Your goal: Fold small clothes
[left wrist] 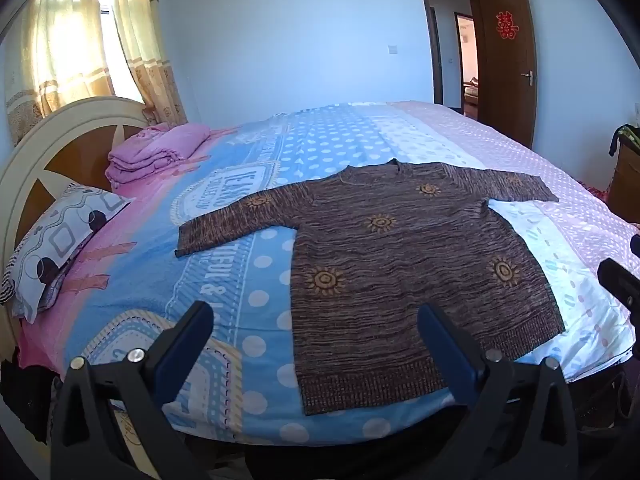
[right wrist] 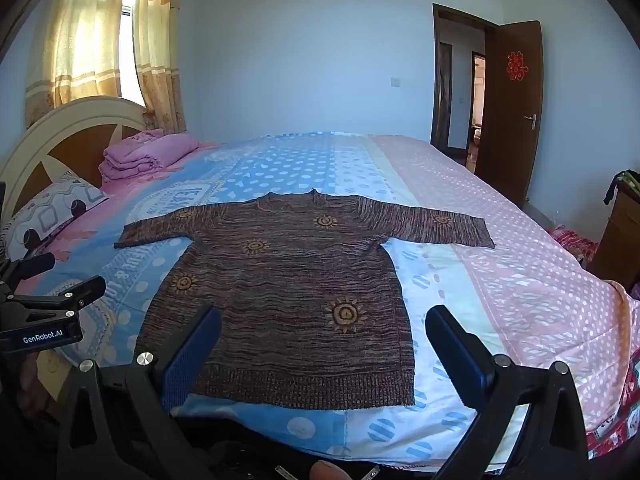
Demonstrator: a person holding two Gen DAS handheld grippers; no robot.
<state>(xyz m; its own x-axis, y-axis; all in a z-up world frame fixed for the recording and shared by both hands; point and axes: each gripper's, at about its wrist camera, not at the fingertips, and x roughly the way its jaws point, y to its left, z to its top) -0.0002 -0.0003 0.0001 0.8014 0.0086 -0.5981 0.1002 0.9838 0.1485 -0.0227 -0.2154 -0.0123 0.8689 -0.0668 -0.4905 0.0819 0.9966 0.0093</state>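
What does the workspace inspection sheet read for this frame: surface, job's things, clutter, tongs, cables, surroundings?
Surface: bed with a patterned blue, white and pink cover, smooth.
Job's things: brown sweater lying flat, sleeves spread out, hem towards the camera, not yet folded.
Clutter: folded pink blanket and pillow by the headboard, apart from the sweater.
Tongs: left tongs open, empty, above the hem; right tongs open, empty, above the hem.
Cables: nothing seen.
Surroundings: curtains over a bright window, open door, dresser at the right edge.
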